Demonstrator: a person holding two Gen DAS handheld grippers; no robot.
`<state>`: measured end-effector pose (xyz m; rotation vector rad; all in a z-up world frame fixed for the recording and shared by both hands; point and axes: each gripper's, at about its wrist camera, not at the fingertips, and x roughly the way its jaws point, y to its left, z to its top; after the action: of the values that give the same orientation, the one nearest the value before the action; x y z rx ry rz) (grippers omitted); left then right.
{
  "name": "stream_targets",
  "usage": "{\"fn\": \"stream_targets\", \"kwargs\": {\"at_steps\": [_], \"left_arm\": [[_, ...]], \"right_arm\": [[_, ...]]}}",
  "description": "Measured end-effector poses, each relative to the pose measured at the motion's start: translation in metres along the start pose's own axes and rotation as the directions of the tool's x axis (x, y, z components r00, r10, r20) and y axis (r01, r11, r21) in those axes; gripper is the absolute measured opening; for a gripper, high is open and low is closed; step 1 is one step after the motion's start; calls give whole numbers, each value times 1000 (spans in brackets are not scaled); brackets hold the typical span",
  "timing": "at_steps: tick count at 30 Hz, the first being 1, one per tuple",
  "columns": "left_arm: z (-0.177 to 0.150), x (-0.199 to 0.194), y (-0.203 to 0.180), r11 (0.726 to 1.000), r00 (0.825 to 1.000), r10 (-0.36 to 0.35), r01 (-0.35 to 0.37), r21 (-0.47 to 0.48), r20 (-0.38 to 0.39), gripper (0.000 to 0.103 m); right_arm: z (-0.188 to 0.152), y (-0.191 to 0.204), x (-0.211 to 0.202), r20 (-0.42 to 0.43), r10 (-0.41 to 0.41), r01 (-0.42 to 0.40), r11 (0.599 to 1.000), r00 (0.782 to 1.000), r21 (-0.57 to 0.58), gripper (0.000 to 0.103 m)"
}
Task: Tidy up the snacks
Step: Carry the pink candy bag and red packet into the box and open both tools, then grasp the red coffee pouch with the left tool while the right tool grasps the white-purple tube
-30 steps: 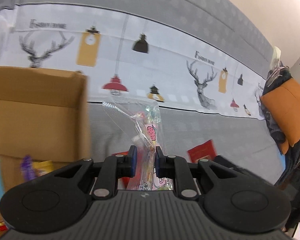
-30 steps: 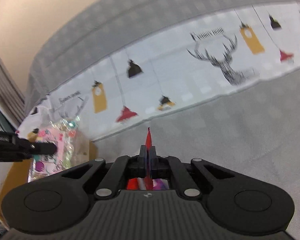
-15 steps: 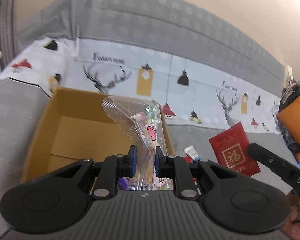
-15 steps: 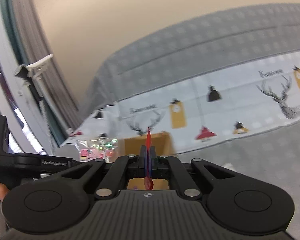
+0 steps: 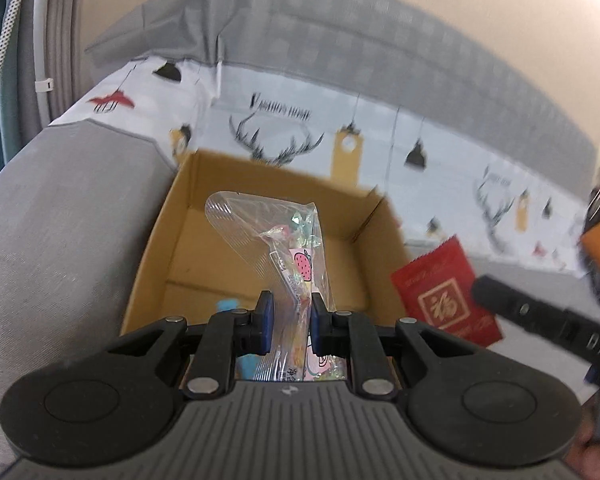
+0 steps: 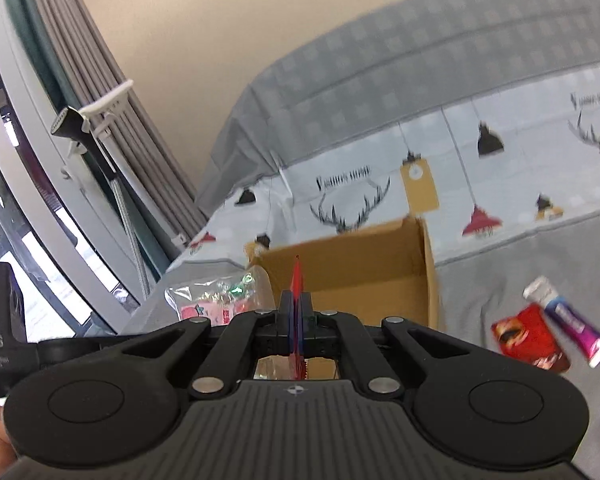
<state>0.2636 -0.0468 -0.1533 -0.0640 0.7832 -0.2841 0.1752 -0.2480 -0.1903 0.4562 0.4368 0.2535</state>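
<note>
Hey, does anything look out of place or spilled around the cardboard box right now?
Nothing is spilled or damaged. Two snacks lie loose on the grey sofa to the right of the cardboard box: a red packet and a purple tube, neither boxed yet. The clear candy bag and the red sachet are each held in a gripper.

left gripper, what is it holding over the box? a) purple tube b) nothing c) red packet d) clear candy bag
d: the left gripper is closed on a clear candy bag that sticks up above the open cardboard box; the red packet is in the right gripper.
</note>
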Motion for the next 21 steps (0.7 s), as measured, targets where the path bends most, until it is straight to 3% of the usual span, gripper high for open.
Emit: {"fn": "stream_targets", "kwargs": {"at_steps": [7,11,12,13,14,15,16,18,21], "left_arm": [[-16,32,4,986,990,137,-134,102,-28,20],[-26,59,11,958,959,272,-262,113,-80,23],[-27,62,14,956,953,288,-280,92,-91,36],[-27,62,18,951,946,309,-304,62,-95,62],[-26,58,19,951,947,309,-306,38,-89,82],[-24,52,17,957,955,289,-289,18,-68,89],[-22,44,12,962,961,274,-274,14,-44,95],[-19,34,-5,964,965,262,-262,44,-14,95],[-19,24,-42,964,969,245,-246,99,18,102]], "right_arm": [[-32,-8,39,-123,34,-36,999,992,-13,2],[-50,-18,62,-184,43,-44,999,982,-2,7],[-53,-22,65,-198,47,-43,999,979,24,14],[-56,-27,65,-202,52,-42,998,978,53,36],[-58,-32,61,-201,73,-59,995,977,78,50],[-58,-36,53,-176,112,-99,992,978,79,64],[-58,-38,44,-144,133,-125,990,981,62,65],[-55,-44,24,-96,136,-135,991,986,18,70],[-44,-66,-1,-32,119,-118,992,992,47,74]]}}
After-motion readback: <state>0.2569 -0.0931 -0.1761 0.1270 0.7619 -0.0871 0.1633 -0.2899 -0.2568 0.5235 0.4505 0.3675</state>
